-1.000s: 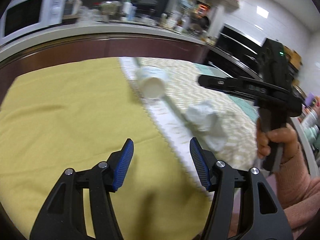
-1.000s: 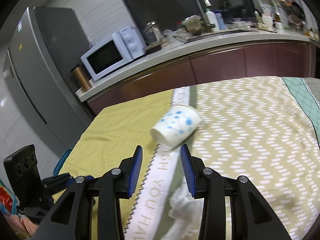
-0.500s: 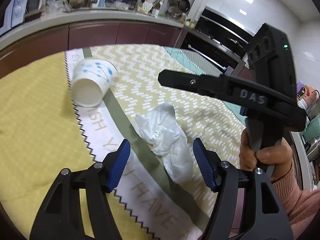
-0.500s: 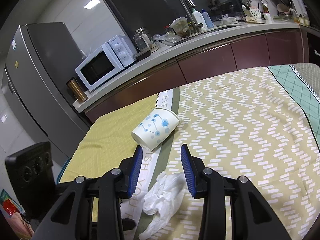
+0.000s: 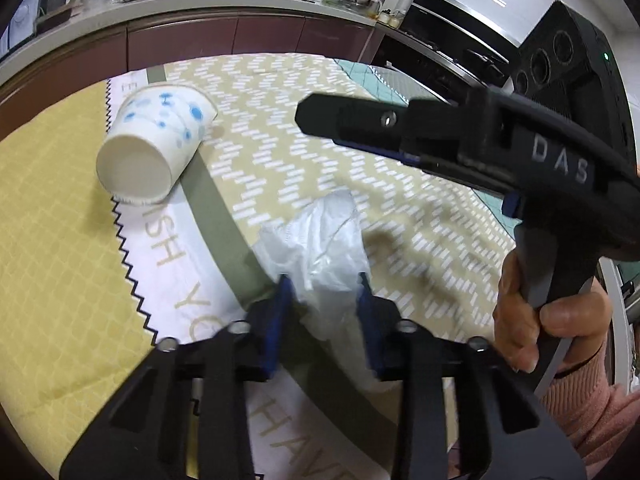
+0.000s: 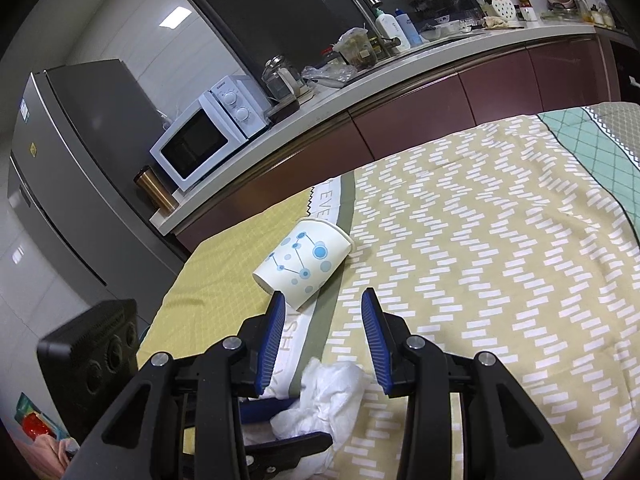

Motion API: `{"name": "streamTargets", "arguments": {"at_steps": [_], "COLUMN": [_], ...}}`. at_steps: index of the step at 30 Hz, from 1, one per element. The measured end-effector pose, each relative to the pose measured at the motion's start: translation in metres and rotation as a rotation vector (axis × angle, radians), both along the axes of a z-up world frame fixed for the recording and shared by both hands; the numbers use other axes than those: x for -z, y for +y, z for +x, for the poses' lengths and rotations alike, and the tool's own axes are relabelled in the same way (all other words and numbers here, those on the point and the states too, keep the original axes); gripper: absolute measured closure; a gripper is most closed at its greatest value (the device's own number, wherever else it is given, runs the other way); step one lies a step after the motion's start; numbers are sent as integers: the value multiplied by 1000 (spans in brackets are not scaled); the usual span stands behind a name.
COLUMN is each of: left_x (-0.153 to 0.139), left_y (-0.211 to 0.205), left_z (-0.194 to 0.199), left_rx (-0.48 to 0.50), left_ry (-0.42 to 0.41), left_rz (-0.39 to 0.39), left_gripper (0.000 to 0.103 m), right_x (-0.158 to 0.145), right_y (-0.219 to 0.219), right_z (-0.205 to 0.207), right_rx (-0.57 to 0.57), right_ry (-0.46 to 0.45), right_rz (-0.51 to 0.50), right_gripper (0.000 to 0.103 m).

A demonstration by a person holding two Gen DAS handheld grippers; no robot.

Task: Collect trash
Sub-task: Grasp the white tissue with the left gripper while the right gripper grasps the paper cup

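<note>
A crumpled white plastic wad [image 5: 320,240] lies on the patterned tablecloth [image 5: 400,208]. My left gripper [image 5: 322,292] straddles it; its jaws are closing and the blue pads touch both sides of the wad. In the right wrist view the same wad [image 6: 332,392] sits between the left gripper's fingers [image 6: 288,404] at the bottom. A white paper cup with blue dots [image 5: 152,152] lies on its side farther back. My right gripper [image 6: 324,304] stands open with nothing in it, its left fingertip just short of the cup [image 6: 304,264]. In the left wrist view the right gripper [image 5: 316,116] hovers above the cloth.
A person's hand [image 5: 552,320] in a pink sleeve grips the right tool. Behind the table runs a kitchen counter [image 6: 400,64] with a microwave [image 6: 208,136], a sink tap and bottles. A grey fridge [image 6: 60,184] stands at the left.
My left gripper has moved forward and down onto the white wad and its jaws have narrowed around it. The right gripper has shifted a little, its jaws unchanged.
</note>
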State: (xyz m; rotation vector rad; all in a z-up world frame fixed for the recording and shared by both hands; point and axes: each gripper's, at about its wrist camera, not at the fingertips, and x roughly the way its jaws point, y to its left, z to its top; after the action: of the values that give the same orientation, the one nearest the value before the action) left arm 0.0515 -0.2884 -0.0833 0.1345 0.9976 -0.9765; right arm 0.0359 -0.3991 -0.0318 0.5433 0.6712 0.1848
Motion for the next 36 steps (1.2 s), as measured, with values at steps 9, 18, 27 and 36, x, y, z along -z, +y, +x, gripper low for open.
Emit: {"name": "streamTargets", "arguments": {"at_steps": [9, 18, 27, 36], "left_x": [-18, -37, -41, -43], "left_y": [41, 96, 130, 159], "left_z": [3, 20, 28, 41], "left_rx": [-57, -189, -266, -329], "left_ry": [-35, -48, -51, -58], "left_rz": [-43, -78, -80, -86], "left_gripper": [85, 85, 85, 85], "right_x": [0, -8, 9, 7], "right_y": [11, 11, 5, 34], "right_z": [29, 79, 122, 113], "right_rx": [-66, -93, -112, -225], "right_ry": [3, 10, 87, 83], "right_rz": [35, 33, 35, 10], "right_gripper": [65, 65, 59, 59]}}
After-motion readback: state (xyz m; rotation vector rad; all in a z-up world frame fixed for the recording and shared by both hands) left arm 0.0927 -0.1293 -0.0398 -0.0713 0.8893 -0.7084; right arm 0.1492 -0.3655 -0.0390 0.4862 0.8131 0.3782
